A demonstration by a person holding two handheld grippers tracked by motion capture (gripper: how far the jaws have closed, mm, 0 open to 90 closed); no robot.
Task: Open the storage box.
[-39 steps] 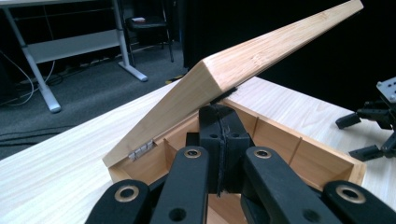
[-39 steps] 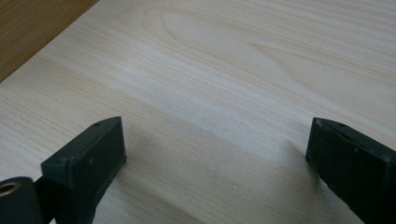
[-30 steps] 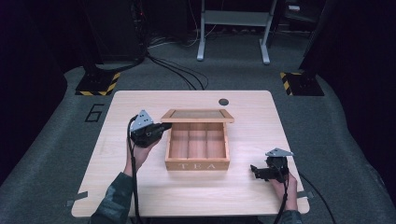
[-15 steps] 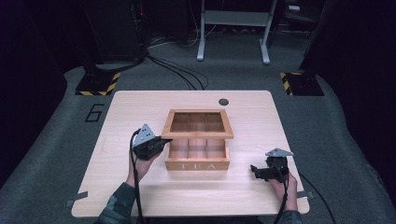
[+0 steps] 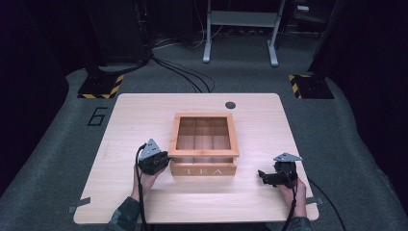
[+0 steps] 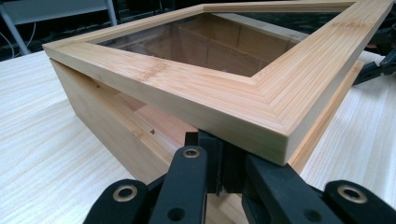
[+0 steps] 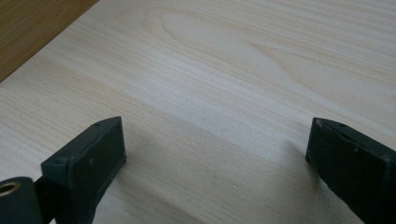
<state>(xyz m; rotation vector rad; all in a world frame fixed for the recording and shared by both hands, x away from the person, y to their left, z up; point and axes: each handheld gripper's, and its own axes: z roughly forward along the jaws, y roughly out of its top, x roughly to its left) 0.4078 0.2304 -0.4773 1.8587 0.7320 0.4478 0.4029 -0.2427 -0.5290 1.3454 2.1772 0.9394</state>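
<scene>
High view: a wooden tea box (image 5: pixel 204 166), lettered TEA on its near face, stands in the middle of a pale wooden table (image 5: pixel 134 115). Its framed glass lid (image 5: pixel 204 135) lies over the box, nearly level, and the dividers inside show through the pane. The left gripper (image 5: pixel 163 159) sits at the box's near left corner, its tips against the lid's corner, with the person's left hand (image 5: pixel 146 180) behind it and its cable trailing toward the table's near edge. The right gripper (image 5: pixel 263 176) rests low near the table's right front, well apart from the box, held by the right hand (image 5: pixel 294 190). A small dark round disc (image 5: pixel 230 105) sits near the far edge.

Left gripper view: the 2 black jaws of the left gripper (image 6: pixel 219 163) stand clenched together right under the corner of the lid (image 6: pixel 243 93). Whether they pinch the lid's edge cannot be told. The lid hangs slightly above the box wall (image 6: pixel 107 116), a thin gap showing along the side. The other gripper's tips show at the far right.

Right gripper view: the right gripper (image 7: pixel 215 154) has its jaws spread wide with bare table (image 7: pixel 224 70) between them, grasping nothing. A strip of darker wood shows at the upper left corner.
</scene>
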